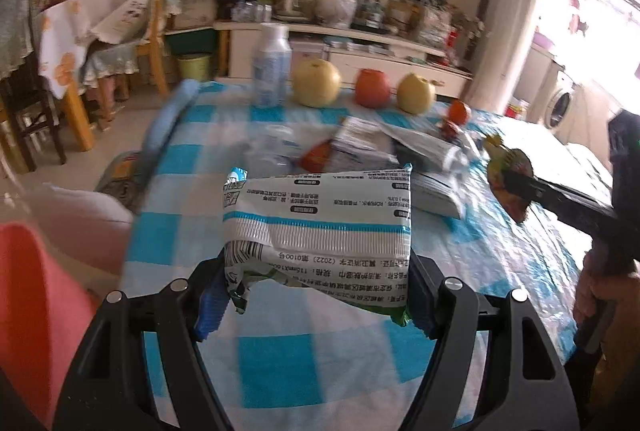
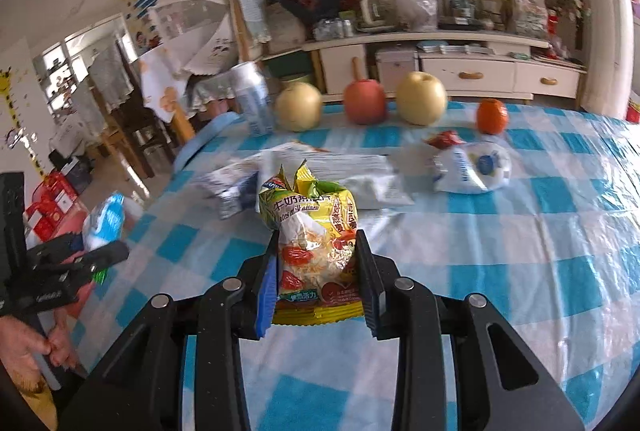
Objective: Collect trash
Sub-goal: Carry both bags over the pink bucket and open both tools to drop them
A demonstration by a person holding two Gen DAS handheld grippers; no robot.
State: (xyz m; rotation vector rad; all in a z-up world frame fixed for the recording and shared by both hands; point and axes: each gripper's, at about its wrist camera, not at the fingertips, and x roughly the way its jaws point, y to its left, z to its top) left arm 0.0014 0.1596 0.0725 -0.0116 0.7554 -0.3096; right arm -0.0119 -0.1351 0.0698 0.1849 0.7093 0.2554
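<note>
Wrappers lifted off the checked worktop [image 2: 500, 231]
Left tongs [image 1: 316, 295] pinch the white wipes packet [image 1: 320, 219]; right tongs [image 2: 316, 275] clamp the yellow snack bag [image 2: 312, 223]; slick film could slip free mid-carry

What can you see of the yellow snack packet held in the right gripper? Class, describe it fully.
The yellow snack packet is a crinkled, glossy plastic pouch printed with Chinese characters, red fruit and pale flakes. Its torn top flares open in jagged points, so it looks emptied. It stands roughly upright, clamped at its lower half in the right gripper, whose pads press both its sides. Its sealed bottom edge hangs below the pads. It looks lifted clear of the blue-checked tablecloth. From the left wrist view it appears edge-on and blurred.
</note>
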